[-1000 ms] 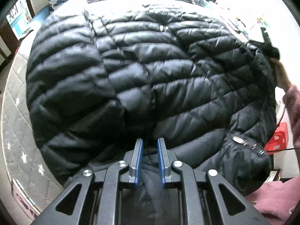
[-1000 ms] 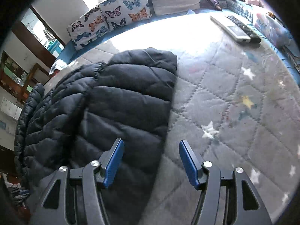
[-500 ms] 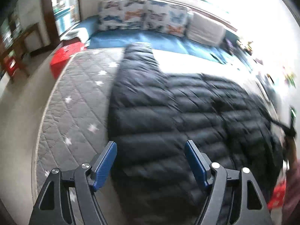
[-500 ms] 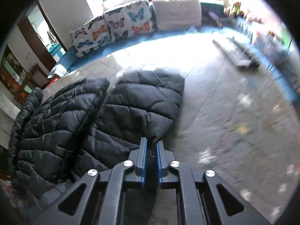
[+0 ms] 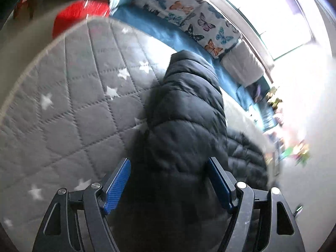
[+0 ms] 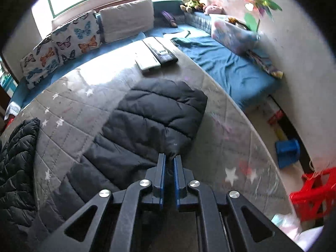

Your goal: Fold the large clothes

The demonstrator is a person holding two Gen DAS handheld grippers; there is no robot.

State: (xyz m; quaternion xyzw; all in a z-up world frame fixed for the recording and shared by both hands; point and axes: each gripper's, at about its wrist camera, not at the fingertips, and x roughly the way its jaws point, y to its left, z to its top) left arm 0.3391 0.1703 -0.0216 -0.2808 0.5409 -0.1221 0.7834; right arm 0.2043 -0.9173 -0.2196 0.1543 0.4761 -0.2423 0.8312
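Observation:
A black quilted puffer jacket lies on a grey star-patterned mattress (image 5: 63, 105). In the left wrist view one sleeve (image 5: 184, 115) runs away from me. My left gripper (image 5: 168, 183) hovers open over its near end, with the blue pads (image 5: 117, 184) on either side and not pressing it. In the right wrist view my right gripper (image 6: 169, 163) is shut on the edge of the other sleeve (image 6: 159, 115), which is spread across the mattress (image 6: 231, 147). The jacket's body (image 6: 16, 168) bunches at the left edge.
Butterfly cushions (image 6: 63, 48) and a blue sheet (image 6: 231, 67) line the far side. Two remotes (image 6: 155, 54) lie on the mattress beyond the sleeve. On the floor to the right stand a blue box (image 6: 287, 151) and a red stool (image 6: 315, 195). Another red object (image 5: 79, 14) sits past the mattress corner.
My left gripper let go of the jacket's hem, opened and swung over to a sleeve. My right gripper shut on the other sleeve's edge and drew it away from the body.

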